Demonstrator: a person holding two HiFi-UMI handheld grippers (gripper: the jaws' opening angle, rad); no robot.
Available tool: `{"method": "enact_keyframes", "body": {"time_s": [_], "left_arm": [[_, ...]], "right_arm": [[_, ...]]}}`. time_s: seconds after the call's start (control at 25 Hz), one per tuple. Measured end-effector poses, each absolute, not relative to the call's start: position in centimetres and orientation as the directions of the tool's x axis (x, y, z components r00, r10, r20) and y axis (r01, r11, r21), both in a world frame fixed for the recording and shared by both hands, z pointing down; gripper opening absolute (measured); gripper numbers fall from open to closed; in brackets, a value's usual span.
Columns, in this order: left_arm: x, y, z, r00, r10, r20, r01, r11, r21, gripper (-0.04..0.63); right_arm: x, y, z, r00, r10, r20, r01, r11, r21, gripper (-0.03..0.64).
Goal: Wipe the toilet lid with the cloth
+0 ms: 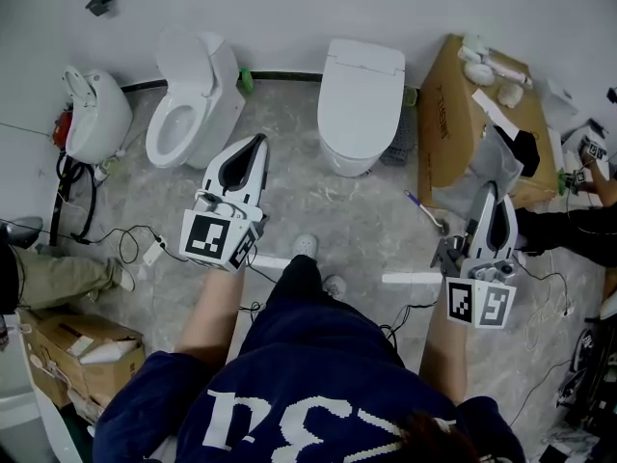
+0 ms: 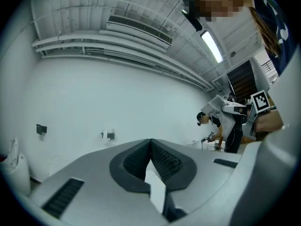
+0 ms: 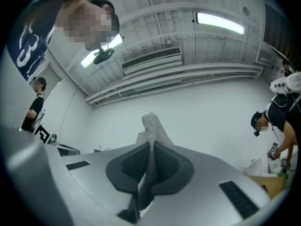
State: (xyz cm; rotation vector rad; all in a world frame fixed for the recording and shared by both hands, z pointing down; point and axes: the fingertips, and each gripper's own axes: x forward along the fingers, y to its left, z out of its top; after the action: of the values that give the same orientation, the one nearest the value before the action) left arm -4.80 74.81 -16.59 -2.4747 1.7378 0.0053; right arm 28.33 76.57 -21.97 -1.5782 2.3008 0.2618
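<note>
Right tool (image 1: 495,199): clamped on cloth (image 3: 150,126). Toilet lid (image 1: 359,90): lies far-left of it. Left tool (image 1: 255,149): closed, empty.

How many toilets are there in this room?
3. A shut-lid toilet stands in the middle by the wall, an open toilet is to its left, and a third toilet is at the far left. More may lie out of view.

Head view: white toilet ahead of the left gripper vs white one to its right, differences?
The left white toilet has its lid raised, bowl exposed; right white toilet has its lid shut. Left one angles toward the left; right one faces straight out. Both white, backed to the wall.
</note>
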Motion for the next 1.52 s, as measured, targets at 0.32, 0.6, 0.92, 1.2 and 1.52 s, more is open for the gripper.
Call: {"method": "enact_keyframes", "body": {"time_s": [0.32, 0.6, 0.92, 1.2, 1.52], "left_arm": [[-5.5, 68.4, -15.8, 0.353, -0.934, -0.065, -0.935, -0.348, -0.072, 0.015], [-7.8, 58.0, -15.9, 0.368, -0.928, -0.068, -0.929, -0.364, -0.063, 0.015], [-11.6, 45.1, -18.4, 0.407, -0.907, -0.108, -0.913, -0.4, -0.082, 0.015], [-13.1, 36.7, -17.4, 0.426, -0.901, -0.081, -0.905, -0.421, -0.065, 0.015], [-12.6, 29.0, -15.8, 0.344, -0.933, -0.104, -0.939, -0.339, -0.057, 0.015]], "right_arm": [[27.5, 70.8, -21.4, -0.319, -0.88, -0.351, -0.933, 0.356, -0.044, 0.023], [24.9, 60.9, -21.9, -0.309, -0.884, -0.351, -0.939, 0.343, -0.038, 0.024], [20.7, 49.6, -23.9, -0.274, -0.883, -0.38, -0.949, 0.312, -0.041, 0.025], [19.3, 41.9, -22.4, -0.249, -0.914, -0.322, -0.958, 0.281, -0.057, 0.024], [21.1, 31.6, -19.1, -0.288, -0.915, -0.281, -0.942, 0.323, -0.087, 0.025]]}}
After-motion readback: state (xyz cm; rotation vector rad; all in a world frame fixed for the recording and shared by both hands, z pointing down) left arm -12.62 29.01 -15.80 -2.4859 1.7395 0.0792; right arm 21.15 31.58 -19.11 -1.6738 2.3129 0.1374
